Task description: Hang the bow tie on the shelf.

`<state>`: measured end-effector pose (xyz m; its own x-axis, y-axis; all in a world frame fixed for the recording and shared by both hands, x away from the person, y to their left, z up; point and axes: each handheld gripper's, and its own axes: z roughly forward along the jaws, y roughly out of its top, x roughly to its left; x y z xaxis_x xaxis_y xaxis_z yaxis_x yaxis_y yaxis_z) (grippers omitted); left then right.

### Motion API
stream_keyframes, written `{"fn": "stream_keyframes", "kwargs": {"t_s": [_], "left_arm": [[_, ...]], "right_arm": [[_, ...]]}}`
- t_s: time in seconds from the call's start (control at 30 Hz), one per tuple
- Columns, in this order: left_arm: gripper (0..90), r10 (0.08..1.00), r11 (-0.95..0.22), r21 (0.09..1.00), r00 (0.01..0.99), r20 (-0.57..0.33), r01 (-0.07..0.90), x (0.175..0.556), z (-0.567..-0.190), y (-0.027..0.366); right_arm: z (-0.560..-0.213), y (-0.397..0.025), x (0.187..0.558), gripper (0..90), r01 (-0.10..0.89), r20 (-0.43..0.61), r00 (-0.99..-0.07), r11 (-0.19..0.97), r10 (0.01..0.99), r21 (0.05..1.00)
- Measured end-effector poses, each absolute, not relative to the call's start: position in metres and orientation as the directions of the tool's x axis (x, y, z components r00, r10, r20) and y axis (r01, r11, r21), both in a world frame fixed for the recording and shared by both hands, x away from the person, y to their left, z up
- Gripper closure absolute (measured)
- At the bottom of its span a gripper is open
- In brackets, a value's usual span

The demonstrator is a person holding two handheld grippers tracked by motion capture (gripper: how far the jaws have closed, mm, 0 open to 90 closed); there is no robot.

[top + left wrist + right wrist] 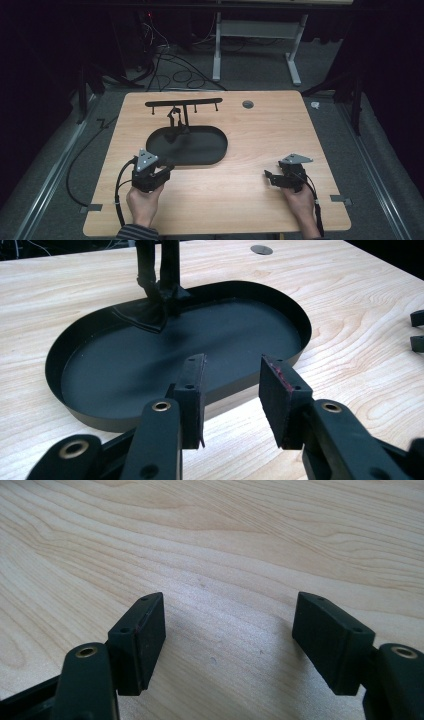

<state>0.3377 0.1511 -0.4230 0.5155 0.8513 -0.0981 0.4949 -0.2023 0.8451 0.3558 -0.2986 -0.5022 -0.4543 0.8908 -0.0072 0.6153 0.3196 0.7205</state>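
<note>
I count one black oval tray on the wooden table, left of centre, with one upright stand rising from its far end and one dark crumpled item lying at the stand's foot inside the tray; I cannot tell what it is. Two grippers, two hands.

Left first: my left gripper sits at the tray's near rim, jaws spread apart with nothing between them, aimed across the tray toward the stand. The left hand grips it from behind, low over the table.

Right: my right gripper is well apart from the tray, over bare wood, jaws wide open and empty, pointing leftward. The right hand holds it from below.
</note>
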Motion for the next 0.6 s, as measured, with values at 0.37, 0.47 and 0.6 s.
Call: {"fn": "stream_keyframes", "kwargs": {"t_s": [0.37,0.47,0.6], "left_arm": [[62.4,0.832,-0.197,0.835,0.538,-0.135,0.514,0.334,-0.437,0.15],[62.5,0.83,-0.195,0.832,0.54,-0.142,0.519,0.334,-0.439,0.15],[62.4,0.83,-0.194,0.827,0.538,-0.148,0.527,0.335,-0.442,0.149]], "right_arm": [[-0.502,-0.299,0.356,31.0,0.615,-0.008,-0.454,0.32,0.891,0.721],[-0.502,-0.299,0.356,31.0,0.615,-0.008,-0.454,0.32,0.891,0.721],[-0.502,-0.299,0.356,30.9,0.615,-0.008,-0.454,0.32,0.891,0.721]]}}
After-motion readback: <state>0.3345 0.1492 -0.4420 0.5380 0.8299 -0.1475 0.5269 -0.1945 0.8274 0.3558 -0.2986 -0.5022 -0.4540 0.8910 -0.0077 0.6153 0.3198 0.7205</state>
